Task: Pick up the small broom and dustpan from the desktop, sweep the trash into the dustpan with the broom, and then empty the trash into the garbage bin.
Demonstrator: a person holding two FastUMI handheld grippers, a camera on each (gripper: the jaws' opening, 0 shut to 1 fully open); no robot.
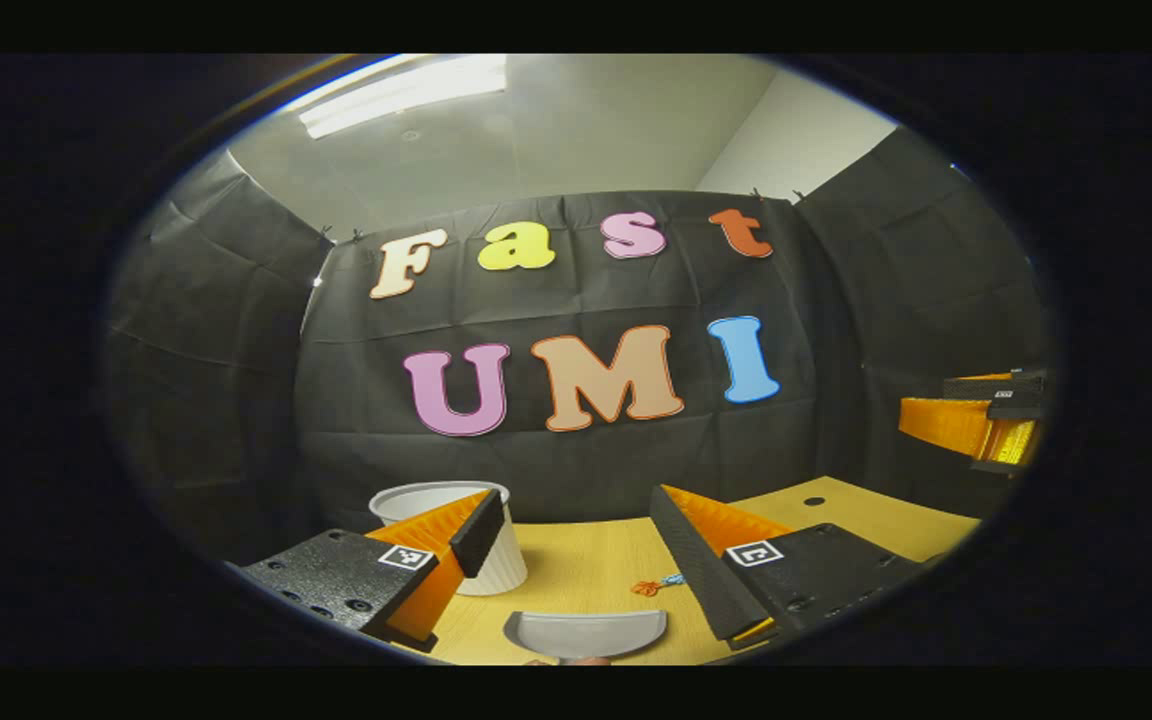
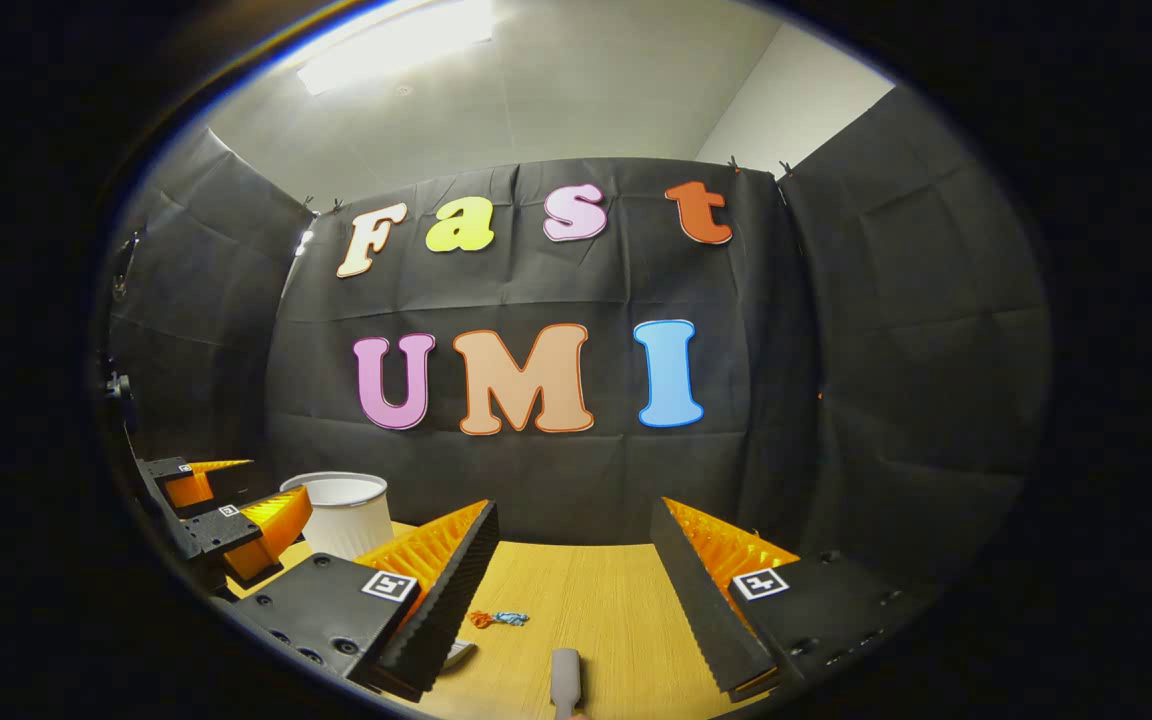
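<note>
Right now both grippers hover, fingers spread wide and holding nothing: left gripper (image 1: 576, 560) above the grey plastic dustpan (image 1: 586, 632), right gripper (image 2: 571, 590) above the grey broom handle (image 2: 566, 680). Small crumpled orange-blue trash (image 2: 498, 619) lies on the yellow wooden desktop (image 2: 596, 600), white ribbed garbage bin (image 1: 496, 545) behind. Best to drop straight down, centre each handle between the fingers, then close.
</note>
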